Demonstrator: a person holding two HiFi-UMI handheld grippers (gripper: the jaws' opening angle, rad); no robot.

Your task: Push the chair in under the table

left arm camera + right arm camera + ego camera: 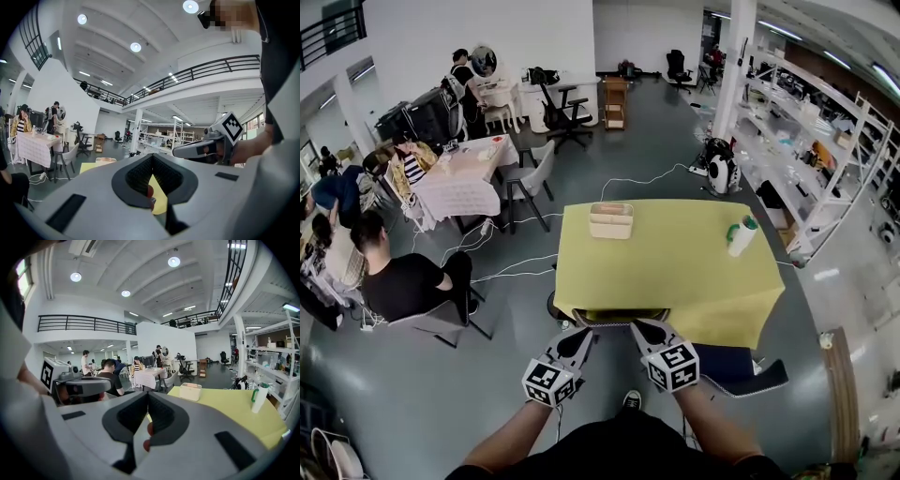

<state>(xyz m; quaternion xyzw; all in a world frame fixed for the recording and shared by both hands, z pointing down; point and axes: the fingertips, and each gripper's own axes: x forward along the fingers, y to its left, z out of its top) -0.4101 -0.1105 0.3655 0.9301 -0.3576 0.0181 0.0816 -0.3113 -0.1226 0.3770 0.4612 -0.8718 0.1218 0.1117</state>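
Yellow cloth covered the worktop (694,281), and the chair (619,318) stood at the middle of its near edge, with only the dark top rail of its back showing below the cloth's hem; the seat seemed to be mostly under already. The left claw (585,334) and the right claw (640,327) sat side by side at that rail, apparently touching it. Each claw's own view showed its tips closed together with nothing held between them, only a wedge of the cloth beyond. The chair looked rigid and fairly heavy, likely to drag on the smooth floor rather than roll, so a flat push with both closed claws spread along the rail should serve better than a pinch. Uneven pressure could swing it sideways. A box (610,220) near the far edge and a bottle (741,235) toward the right edge might wobble if the chair bumped the frame.
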